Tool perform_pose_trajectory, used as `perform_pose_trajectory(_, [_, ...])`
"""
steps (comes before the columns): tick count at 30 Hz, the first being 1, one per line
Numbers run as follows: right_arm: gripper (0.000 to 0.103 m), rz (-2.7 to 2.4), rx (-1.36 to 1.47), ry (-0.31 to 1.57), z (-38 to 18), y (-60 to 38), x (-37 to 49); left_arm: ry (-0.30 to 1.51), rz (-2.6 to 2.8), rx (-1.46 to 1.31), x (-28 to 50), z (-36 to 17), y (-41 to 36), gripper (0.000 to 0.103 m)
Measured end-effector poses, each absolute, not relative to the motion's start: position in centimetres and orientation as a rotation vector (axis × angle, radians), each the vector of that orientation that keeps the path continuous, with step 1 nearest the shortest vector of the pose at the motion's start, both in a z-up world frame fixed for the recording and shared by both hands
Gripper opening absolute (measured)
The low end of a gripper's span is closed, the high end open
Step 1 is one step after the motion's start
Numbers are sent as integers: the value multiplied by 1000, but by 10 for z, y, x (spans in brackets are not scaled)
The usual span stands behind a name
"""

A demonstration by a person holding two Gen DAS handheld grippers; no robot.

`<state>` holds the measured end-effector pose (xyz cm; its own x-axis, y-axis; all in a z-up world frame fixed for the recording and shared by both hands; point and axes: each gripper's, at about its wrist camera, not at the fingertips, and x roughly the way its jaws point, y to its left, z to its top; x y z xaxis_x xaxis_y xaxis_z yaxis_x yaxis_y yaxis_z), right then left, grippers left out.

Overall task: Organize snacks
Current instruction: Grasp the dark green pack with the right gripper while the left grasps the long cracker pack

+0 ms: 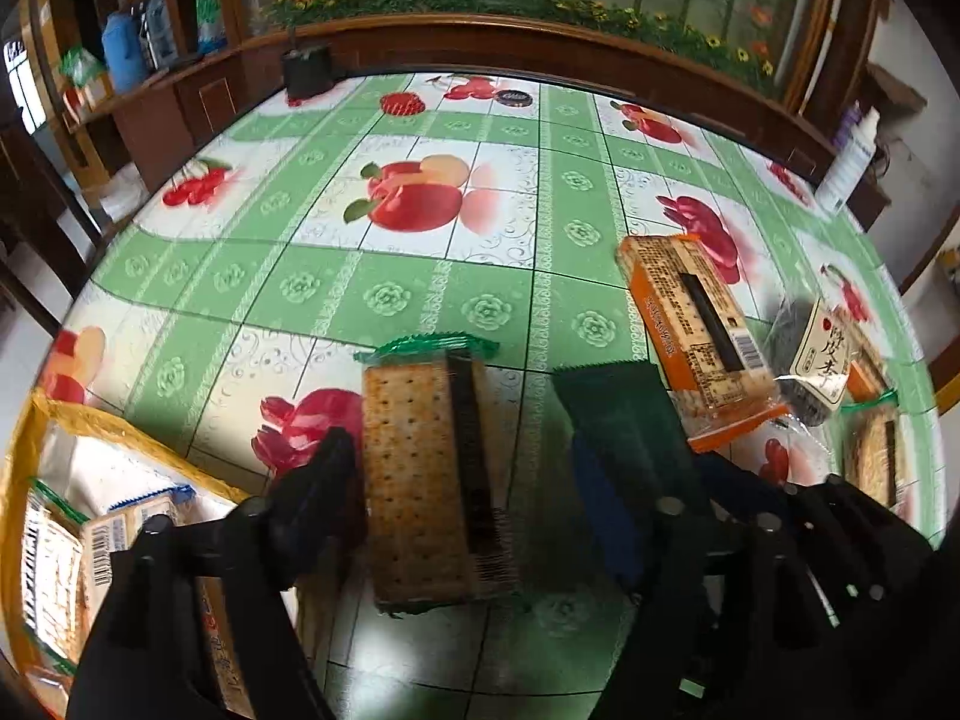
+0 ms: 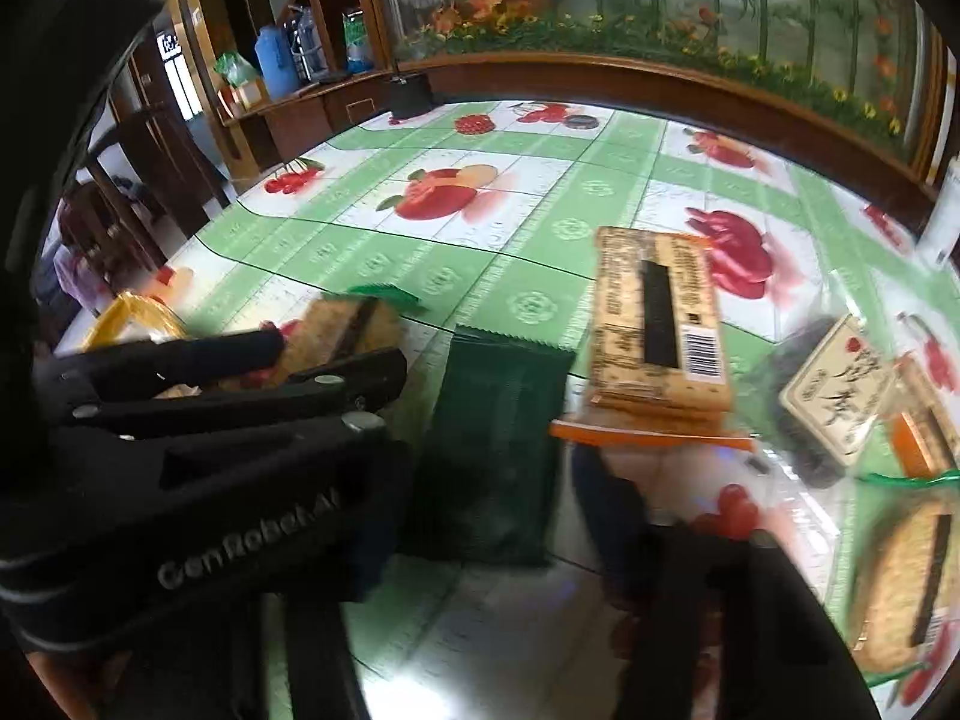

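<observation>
A green-wrapped cracker pack [image 1: 432, 468] lies between the fingers of my left gripper [image 1: 459, 450], which is open. The left finger [image 1: 327, 480] sits at the pack's edge, and a strip of tablecloth shows on its other side. In the right wrist view the same pack [image 2: 348, 324] shows between the left gripper's black fingers. A dark green packet [image 2: 498, 450] lies on the table with my right gripper [image 2: 492, 498] shut on it. That packet [image 1: 618, 414] lies just right of the cracker pack.
An orange cracker pack [image 1: 690, 324], a bag of dark fruit with a cream label [image 1: 810, 360] and another green-edged cracker pack [image 1: 876, 456] lie at the right. A yellow-rimmed basket [image 1: 24, 480] holding packs stands at the left. A white bottle [image 1: 852, 162] stands at the table's far right edge.
</observation>
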<state>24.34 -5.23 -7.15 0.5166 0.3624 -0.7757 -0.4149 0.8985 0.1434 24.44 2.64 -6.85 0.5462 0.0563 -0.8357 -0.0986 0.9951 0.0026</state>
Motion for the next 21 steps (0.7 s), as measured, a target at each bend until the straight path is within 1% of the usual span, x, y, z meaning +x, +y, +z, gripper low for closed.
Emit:
perform_pose_trajectory(13, [46, 445, -56, 918, -70, -98, 218, 977, 139, 175, 244, -81, -8, 75])
perform_pose_trajectory(15, [46, 443, -39, 920, -70, -107, 212, 975, 127, 175, 244, -80, -11, 75])
perform_pose_trajectory(16, [46, 441, -38, 921, -70, -110, 211, 975, 120, 179, 243, -80, -13, 74])
perform_pose_trajectory(18, [46, 432, -37, 921, -69, -118, 204, 969, 116, 193, 241, -79, -17, 69])
perform_pose_trajectory(21, [46, 417, -36, 921, -69, -130, 195, 952, 103, 222, 235, -78, -24, 57])
